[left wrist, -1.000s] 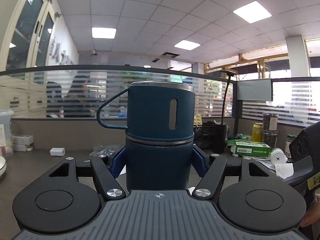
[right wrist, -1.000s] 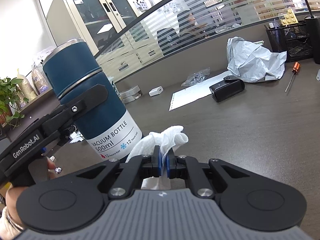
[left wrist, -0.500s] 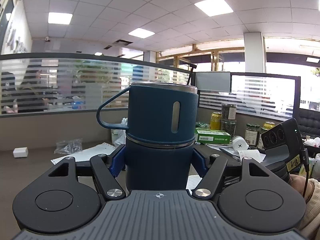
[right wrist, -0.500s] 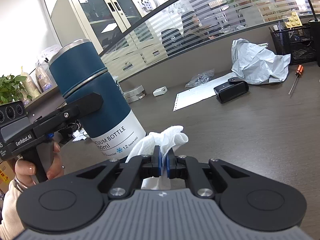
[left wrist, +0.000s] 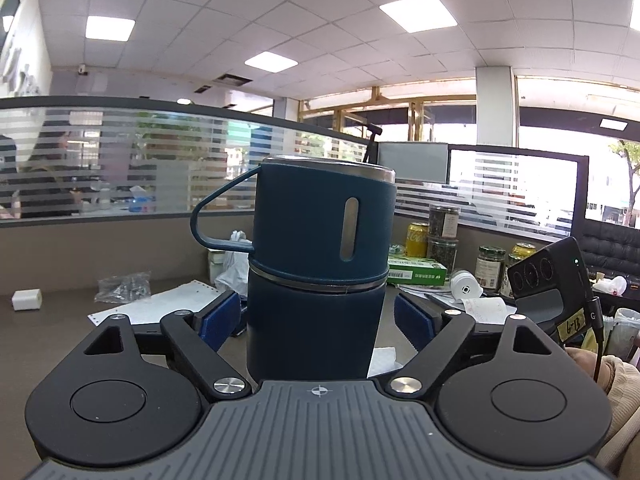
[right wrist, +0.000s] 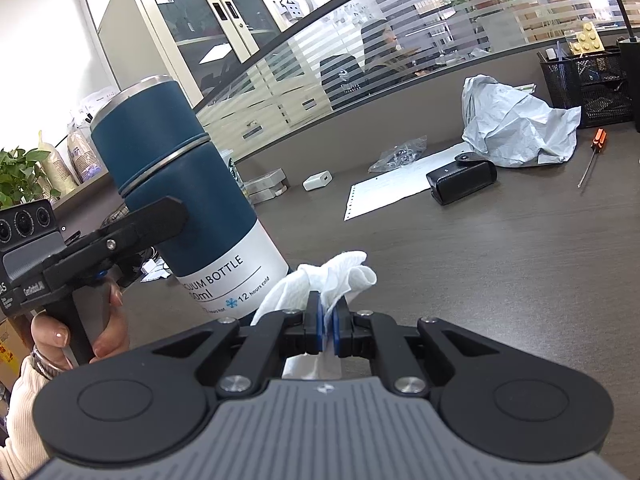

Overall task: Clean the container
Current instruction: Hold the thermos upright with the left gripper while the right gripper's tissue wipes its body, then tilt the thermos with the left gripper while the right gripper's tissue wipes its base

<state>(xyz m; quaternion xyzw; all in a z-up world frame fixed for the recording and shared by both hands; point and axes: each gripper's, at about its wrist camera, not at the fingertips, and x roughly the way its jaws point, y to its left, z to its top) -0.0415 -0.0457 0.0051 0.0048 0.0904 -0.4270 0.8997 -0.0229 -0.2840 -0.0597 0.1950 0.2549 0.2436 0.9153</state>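
A dark blue vacuum bottle (left wrist: 316,272) with a steel-rimmed lid and a side handle stands upright on the desk between the fingers of my left gripper (left wrist: 316,320). The blue pads stand clear of its sides, so that gripper is open. In the right wrist view the bottle (right wrist: 176,196) stands at left, its white label band low down, with the left gripper (right wrist: 120,236) around it. My right gripper (right wrist: 326,320) is shut on a crumpled white tissue (right wrist: 340,276), just right of the bottle's base.
On the brown desk (right wrist: 480,264) lie a black pouch (right wrist: 462,180), perforated paper (right wrist: 396,188), a white adapter (right wrist: 317,181), a crumpled grey bag (right wrist: 516,128), a screwdriver (right wrist: 592,156) and a mesh organiser (right wrist: 588,84). Jars, a yellow can and a green box (left wrist: 420,272) stand behind the bottle.
My left gripper's fingers have opened off the bottle's sides, and its view has swung right. The right gripper with the tissue has barely moved.
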